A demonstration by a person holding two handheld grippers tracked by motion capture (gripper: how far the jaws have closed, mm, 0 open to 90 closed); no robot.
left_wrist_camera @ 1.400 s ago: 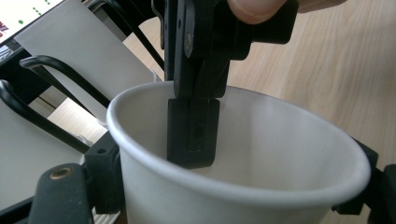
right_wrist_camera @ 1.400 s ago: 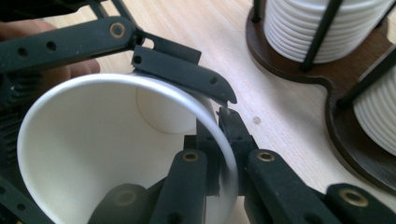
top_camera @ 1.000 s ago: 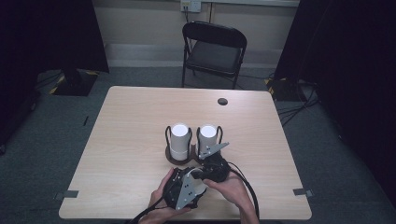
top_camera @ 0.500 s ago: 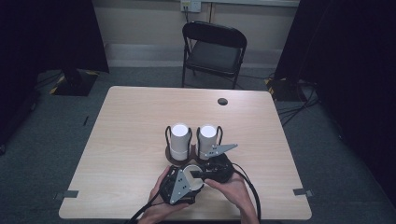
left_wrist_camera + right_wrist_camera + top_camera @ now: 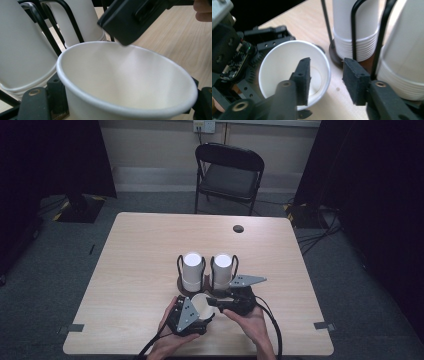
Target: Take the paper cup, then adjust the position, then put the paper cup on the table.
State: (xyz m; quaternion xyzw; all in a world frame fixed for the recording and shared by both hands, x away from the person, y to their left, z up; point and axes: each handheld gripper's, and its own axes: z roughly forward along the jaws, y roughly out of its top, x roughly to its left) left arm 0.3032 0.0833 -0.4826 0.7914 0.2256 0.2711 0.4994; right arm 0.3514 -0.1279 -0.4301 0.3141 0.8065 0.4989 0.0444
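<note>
**A:** What are you holding, and how will it take a grip?

**B:** A single paper cup (image 5: 201,306). My left gripper (image 5: 192,317) has it between its jaws, clamped on the wall below the rim, mouth tilted up toward my right gripper (image 5: 325,82). I judge it very light and thin-walled; it will dent if squeezed hard, and the smooth paper may slip. The rolled rim is the stiffest part, so I'd pinch there, one jaw inside and one outside.

**B:** That is how my right jaws stand now. They have just been opening and sit about half apart. The cup's near wall passes between them: one pad hangs inside the mouth, the other outside, clear of the paper. As far as I can tell, neither presses on it.

**A:** And the surroundings?

**B:** Just beyond my right jaws stands the rack (image 5: 354,30) with two stacks of cups (image 5: 355,37), mouths down, on the table (image 5: 150,250). The wire loops are close beside my outer jaw, so I'd mind them when I move.
</note>
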